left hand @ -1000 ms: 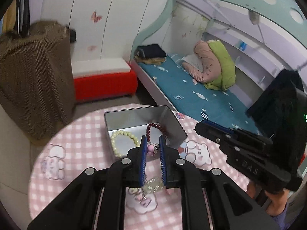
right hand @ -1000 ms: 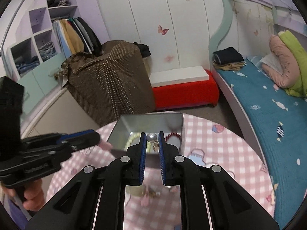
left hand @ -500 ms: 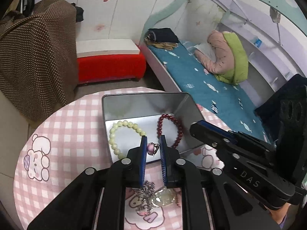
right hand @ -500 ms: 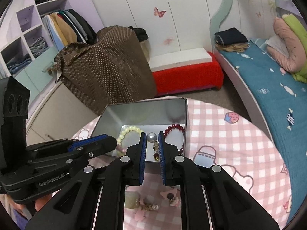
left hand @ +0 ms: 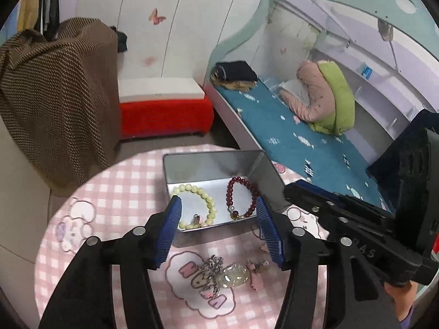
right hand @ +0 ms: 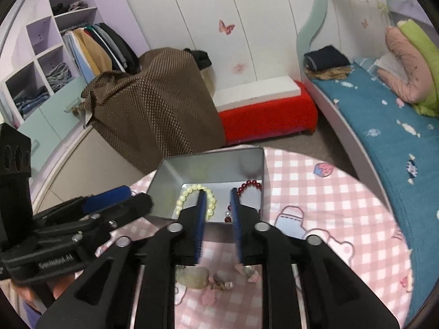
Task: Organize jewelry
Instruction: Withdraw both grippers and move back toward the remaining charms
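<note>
An open metal tin (left hand: pixel 208 161) (right hand: pixel 208 164) stands on the pink checked table. In it lie a pale green bead bracelet (left hand: pixel 204 194) (right hand: pixel 183 197), a dark red bead bracelet (left hand: pixel 241 183) (right hand: pixel 248 184) and a small pink earring (left hand: pixel 197 218). My left gripper (left hand: pixel 218 211) is wide open and empty just above the tin's near edge. My right gripper (right hand: pixel 217 197) is open a little and empty over the tin; a pearl earring (right hand: pixel 227 213) lies below it. On the cloth near me lie a silver chain with a clear stone (left hand: pixel 233 274) (right hand: pixel 192 278) and small pink pieces (left hand: pixel 256 267) (right hand: pixel 248 271).
The round table (left hand: pixel 104 192) ends close on all sides. Behind it stand a brown covered box (left hand: pixel 55 96), a red bench (left hand: pixel 164 115) and a bed with a teal sheet (left hand: pixel 288 137). The right gripper's body (left hand: pixel 356 233) sits close to the tin's right side.
My left gripper has opened wide and let the pink earring fall into the tin. My right gripper has opened slightly and the pearl earring has left its jaws.
</note>
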The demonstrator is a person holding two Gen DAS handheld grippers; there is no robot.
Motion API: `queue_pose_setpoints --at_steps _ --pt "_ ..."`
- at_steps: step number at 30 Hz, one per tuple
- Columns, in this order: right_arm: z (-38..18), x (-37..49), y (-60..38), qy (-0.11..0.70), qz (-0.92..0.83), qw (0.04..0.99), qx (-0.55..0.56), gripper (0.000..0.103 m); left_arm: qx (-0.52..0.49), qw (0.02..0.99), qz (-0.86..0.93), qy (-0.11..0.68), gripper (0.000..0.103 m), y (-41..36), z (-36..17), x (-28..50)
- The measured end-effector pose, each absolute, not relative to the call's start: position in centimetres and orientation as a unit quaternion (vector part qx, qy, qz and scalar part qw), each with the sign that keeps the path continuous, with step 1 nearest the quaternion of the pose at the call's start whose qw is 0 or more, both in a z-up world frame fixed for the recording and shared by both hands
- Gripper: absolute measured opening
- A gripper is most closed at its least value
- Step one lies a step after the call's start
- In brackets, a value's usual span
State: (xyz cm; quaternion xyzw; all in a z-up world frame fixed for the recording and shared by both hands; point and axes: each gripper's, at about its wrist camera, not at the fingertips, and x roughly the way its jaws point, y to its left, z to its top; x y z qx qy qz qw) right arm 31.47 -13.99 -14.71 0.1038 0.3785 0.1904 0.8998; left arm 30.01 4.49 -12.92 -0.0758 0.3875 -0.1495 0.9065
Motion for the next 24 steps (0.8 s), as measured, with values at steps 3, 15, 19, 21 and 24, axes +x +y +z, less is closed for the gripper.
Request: queue_pose_setpoints --at_steps 3,15,19,21,24 --pt "-13.0 29.1 -14.6 0.355 0.183 0.912 0.096 0.039 -0.075 0.915 -0.144 0.369 0.065 5.0 -11.9 27.9" --pt "-10.2 18.0 -15.5 0.298 0.133 0.944 0.038 0.049 -0.040 0.939 -0.116 0.321 0.077 4.7 -11.2 17.8" --pt "-11.0 15.6 -16.0 0.305 0.125 0.944 0.034 0.049 -0.016 0.942 -0.101 0.318 0.077 3.9 -11.7 15.6" --pt "-11.5 14.9 -16.0 0.310 0.125 0.942 0.034 0.049 -0.010 0.941 -0.103 0.322 0.077 3.7 -12.1 14.9" --pt "-12.1 14.4 -16.1 0.319 0.123 0.939 0.036 0.049 -0.011 0.940 -0.101 0.326 0.077 3.7 -12.6 14.2"
